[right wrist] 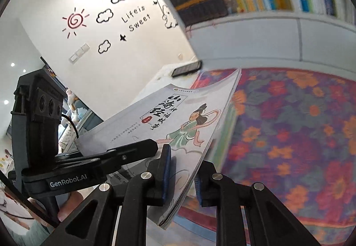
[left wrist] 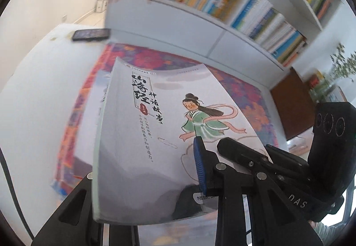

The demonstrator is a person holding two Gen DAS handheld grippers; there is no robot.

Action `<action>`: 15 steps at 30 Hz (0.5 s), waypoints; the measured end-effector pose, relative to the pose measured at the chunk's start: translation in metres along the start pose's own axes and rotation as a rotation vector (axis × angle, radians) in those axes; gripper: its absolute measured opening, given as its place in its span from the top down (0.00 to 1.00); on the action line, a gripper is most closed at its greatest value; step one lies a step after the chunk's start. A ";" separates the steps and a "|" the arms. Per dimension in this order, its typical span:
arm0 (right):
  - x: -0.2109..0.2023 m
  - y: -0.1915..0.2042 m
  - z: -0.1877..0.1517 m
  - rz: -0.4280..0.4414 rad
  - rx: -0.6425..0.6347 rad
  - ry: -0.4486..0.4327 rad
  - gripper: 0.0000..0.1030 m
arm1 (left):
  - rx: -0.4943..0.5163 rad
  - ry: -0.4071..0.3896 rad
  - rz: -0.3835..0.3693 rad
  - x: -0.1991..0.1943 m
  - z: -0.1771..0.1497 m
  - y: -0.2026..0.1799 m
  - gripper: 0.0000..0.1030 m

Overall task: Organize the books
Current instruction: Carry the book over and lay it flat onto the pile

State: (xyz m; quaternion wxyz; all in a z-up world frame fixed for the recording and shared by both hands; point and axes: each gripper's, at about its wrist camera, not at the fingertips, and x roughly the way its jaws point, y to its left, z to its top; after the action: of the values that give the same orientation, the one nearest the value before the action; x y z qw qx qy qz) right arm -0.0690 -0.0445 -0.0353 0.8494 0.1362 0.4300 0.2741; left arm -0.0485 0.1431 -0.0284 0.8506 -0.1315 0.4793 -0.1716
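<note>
A: Over the floral cloth, in the left wrist view, the thin white paperback with a green-robed figure on its glossy cover point(left wrist: 155, 130) is up in the air, tilted, its cover bowing in a soft curve. The left gripper point(left wrist: 146, 170) has it clamped across its width: the blue ribbed pad point(left wrist: 198, 161) presses the cover, and the other finger sits at the spine edge

B: And the second tool in that picture?

A: The right gripper point(left wrist: 242, 152), matte black plastic with round screw heads, grips the book's right edge. Behind are the white bookshelf point(left wrist: 222, 30) packed with bright spines, and a dark flat phone point(left wrist: 91, 35) on the white table point(left wrist: 33, 95)

B: So which step is this?

A: I judge it the carry: one book lifted by both tools, not yet shelved. Next it needs turning upright, spine out, and aiming at a gap in the rows, hard to pick out in the blur

A: In the right wrist view, the right gripper point(right wrist: 183, 176) is clenched tight on the paperback point(right wrist: 178, 117)'s lower fore-edge, the stacked pages showing between the blue pads. The left gripper point(right wrist: 133, 150) holds the opposite side, with a hand point(right wrist: 69, 203) beneath it

B: How will it handle?

A: Limp, I think; the cover is slick and the block thin, so it may sag or slip. The purple cloth with orange and red flowers point(right wrist: 289, 135) lies well below
</note>
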 end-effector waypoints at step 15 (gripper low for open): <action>0.093 0.008 -0.005 -0.102 0.112 0.085 0.81 | -0.056 0.138 -0.090 0.059 0.005 0.079 0.69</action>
State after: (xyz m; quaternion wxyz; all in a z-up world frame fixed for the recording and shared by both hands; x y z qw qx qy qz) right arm -0.0313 0.0166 -0.0959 0.8343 0.1498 0.4866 0.2113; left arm -0.0025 0.1902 -0.1021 0.8029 -0.1646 0.5351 -0.2048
